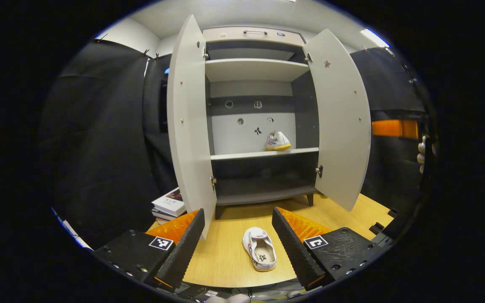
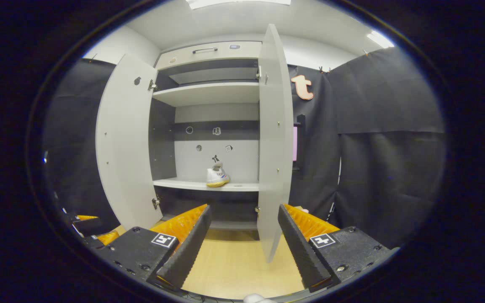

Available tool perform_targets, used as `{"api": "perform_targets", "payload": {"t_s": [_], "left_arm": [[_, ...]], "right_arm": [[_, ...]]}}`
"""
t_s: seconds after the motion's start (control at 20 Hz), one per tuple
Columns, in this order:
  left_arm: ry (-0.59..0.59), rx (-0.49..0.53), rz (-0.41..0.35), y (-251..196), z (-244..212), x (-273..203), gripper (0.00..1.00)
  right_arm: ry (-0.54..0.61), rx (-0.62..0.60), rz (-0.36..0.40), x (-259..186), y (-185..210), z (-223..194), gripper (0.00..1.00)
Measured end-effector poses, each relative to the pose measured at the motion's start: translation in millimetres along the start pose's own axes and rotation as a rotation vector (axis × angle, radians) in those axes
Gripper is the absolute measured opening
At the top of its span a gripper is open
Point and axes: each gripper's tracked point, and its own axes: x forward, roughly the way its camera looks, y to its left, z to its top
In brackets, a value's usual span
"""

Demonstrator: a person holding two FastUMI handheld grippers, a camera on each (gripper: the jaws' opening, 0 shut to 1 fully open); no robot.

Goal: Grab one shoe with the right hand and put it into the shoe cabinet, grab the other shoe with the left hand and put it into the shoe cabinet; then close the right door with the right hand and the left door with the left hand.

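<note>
One shoe (image 1: 277,141) sits on the cabinet shelf (image 1: 263,155), the other shoe (image 1: 260,248) waits on the floor (image 1: 225,252) between the left gripper's (image 1: 238,246) wide fingers, the right gripper (image 2: 244,244) is wide too, and both doors remain open.

Right door (image 2: 274,143) hides the cabinet's right side; small stickers on the back panel (image 1: 251,126) are unreadable.

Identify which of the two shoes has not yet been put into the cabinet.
The shoe on the wooden floor, lying between the left tool's open fingers with its opening facing up. The other shoe already sits on the cabinet's middle shelf.
</note>
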Motion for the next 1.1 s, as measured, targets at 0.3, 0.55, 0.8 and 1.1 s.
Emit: {"api": "perform_targets", "payload": {"t_s": [0.3,0.55,0.8,1.1], "left_arm": [[0.229,0.003,-0.045,-26,-127,52,0.97],[0.34,0.029,-0.054,-24,-179,107,0.97],[0.401,0.064,-0.044,-11,-216,164,0.94],[0.408,0.022,-0.027,-12,-220,188,0.87]], "right_arm": [[0.099,-0.027,0.017,-9,-11,-28,1.0],[0.175,-0.047,0.023,-13,-11,-48,1.0],[0.22,-0.045,0.021,-5,-15,-62,1.0],[0.256,-0.035,0.046,14,-14,-71,1.0]]}}
